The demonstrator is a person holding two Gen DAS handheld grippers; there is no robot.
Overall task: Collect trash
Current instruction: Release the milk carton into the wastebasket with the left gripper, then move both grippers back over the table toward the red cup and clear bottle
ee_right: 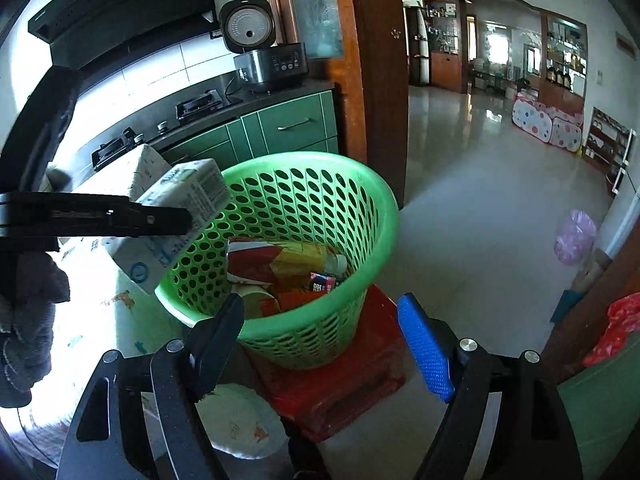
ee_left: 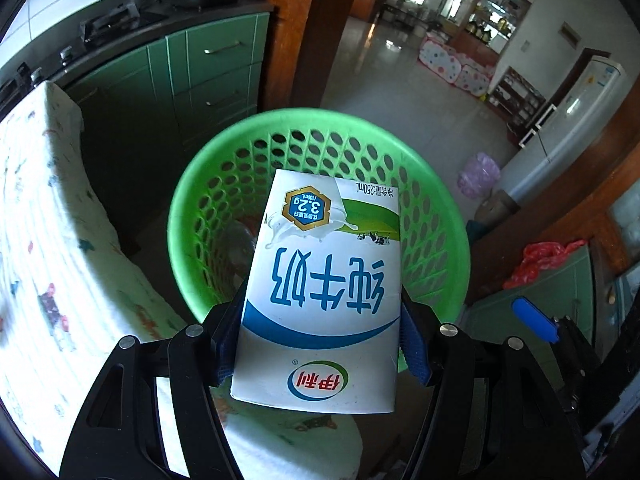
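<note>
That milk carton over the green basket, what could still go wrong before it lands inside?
1. The milk carton sits near the green basket's near rim, not over the middle; let go now, it might clip the rim and fall outside.
2. The left gripper pinches only the carton's lower part, so it could tip.
3. The basket stands on a red stool; a knock might shift it.

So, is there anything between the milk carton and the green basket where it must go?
Nothing visible. The left gripper holds the milk carton at the rim of the green basket, whose mouth is open. Trash lies only at the bottom. The right gripper stands open and apart, nearer the camera.
</note>
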